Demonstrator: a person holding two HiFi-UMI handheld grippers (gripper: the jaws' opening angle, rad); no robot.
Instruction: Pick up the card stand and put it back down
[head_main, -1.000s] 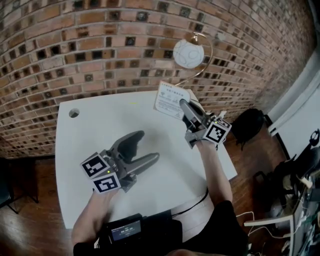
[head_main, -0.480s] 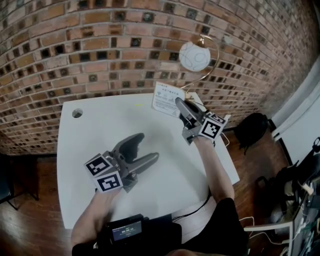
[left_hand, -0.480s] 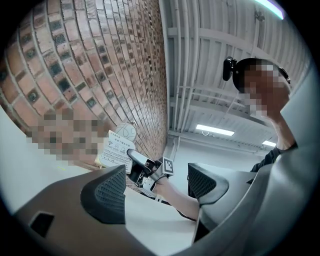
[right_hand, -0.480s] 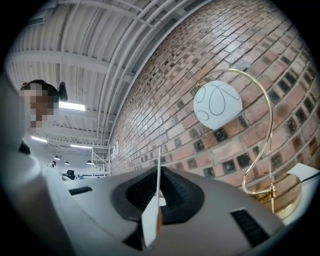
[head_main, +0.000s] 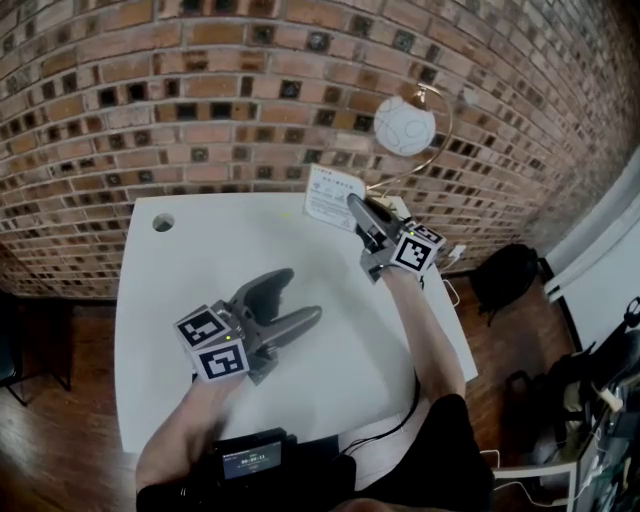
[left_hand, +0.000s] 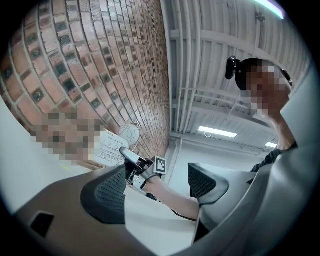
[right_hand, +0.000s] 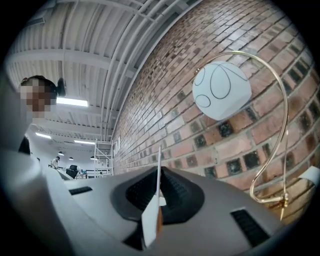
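Card stand (head_main: 333, 197) is clamped edge-on in the nearly closed right claw (head_main: 357, 208); left claw (head_main: 297, 297) is held wide apart, empty.

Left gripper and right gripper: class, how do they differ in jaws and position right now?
The left gripper has its jaws apart; the right gripper has them shut. The left holds nothing; the right clamps the card stand. The left is at the table centre; the right is by the brick wall. Both are grey and hand-held.
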